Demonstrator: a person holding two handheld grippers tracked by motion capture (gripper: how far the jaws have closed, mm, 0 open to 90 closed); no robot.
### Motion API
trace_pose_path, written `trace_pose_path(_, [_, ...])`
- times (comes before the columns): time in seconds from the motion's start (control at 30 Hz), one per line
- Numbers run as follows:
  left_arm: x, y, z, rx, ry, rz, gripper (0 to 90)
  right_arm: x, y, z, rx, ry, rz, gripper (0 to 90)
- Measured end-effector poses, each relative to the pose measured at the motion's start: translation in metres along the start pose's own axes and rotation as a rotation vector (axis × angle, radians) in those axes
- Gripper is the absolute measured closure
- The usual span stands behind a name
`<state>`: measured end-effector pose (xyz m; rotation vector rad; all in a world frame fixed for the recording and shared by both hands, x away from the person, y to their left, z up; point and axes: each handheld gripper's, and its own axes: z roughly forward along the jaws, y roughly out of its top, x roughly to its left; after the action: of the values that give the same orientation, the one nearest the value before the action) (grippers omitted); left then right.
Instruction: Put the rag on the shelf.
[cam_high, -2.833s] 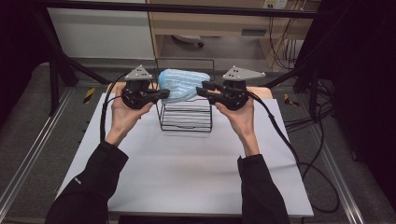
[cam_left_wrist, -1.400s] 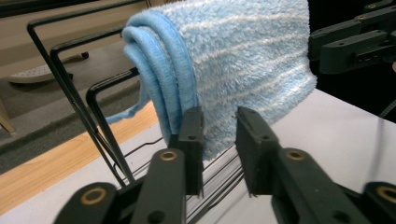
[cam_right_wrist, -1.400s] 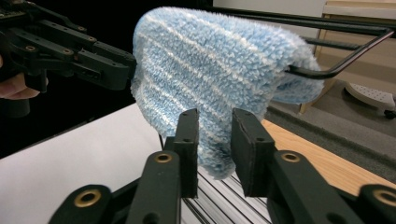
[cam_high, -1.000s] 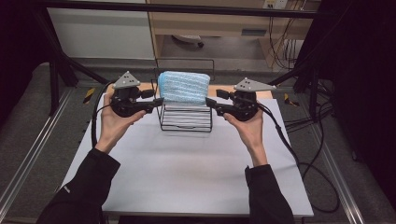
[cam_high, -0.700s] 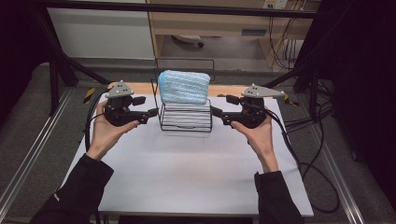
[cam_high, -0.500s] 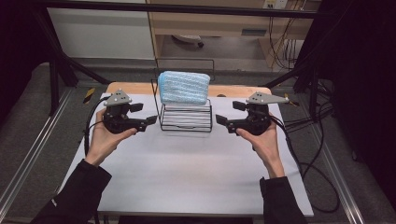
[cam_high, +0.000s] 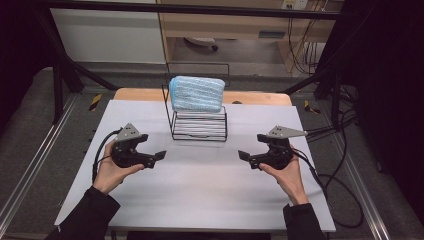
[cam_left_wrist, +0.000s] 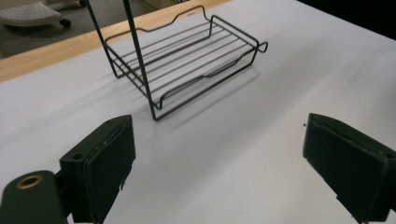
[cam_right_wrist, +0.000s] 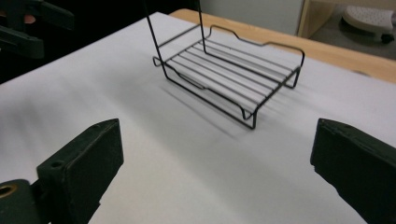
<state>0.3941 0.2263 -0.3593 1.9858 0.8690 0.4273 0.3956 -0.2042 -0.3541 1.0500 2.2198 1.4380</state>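
A folded light-blue cloth pack (cam_high: 196, 94) lies on the top tier of a black wire rack (cam_high: 199, 125) at the back middle of the white table. My left gripper (cam_high: 156, 157) hovers low over the table, left and in front of the rack. My right gripper (cam_high: 243, 156) mirrors it on the right. Both point inward at the rack and stand apart from it. In the left gripper view (cam_left_wrist: 219, 163) and the right gripper view (cam_right_wrist: 215, 172) the jaws have just been opening and stand wide, with nothing between them. The rack's bare lower shelf (cam_left_wrist: 187, 60) (cam_right_wrist: 229, 74) lies beyond.
White sheet (cam_high: 200, 195) covers the table, with a wooden edge (cam_high: 140, 94) at the back. Cables (cam_high: 340, 170) trail off to the right. Black frame bars (cam_high: 65, 70) stand at the back left. The other gripper (cam_right_wrist: 28, 23) shows far off in the right gripper view.
Both hands have drawn away from the rack, outward and down toward the front of the table. Both pairs of jaws have widened. The blue pack stays on the rack's top.
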Motion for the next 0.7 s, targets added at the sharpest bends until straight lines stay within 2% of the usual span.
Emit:
trace_pose_path(0.27, [0.004,-0.032,0.0,0.001,-0.017,-0.025,9.2,-0.011,-0.037,-0.002,0.04,-0.011,0.032,0.6])
trace_pose_path(0.43, [0.008,-0.05,0.001,0.027,-0.023,-0.028,9.5,-0.02,-0.057,-0.007,0.063,-0.008,0.04,0.5])
trace_pose_path(0.7, [0.017,-0.076,0.004,0.063,-0.001,-0.038,9.6,-0.034,-0.089,-0.016,0.119,-0.019,0.078,0.6])
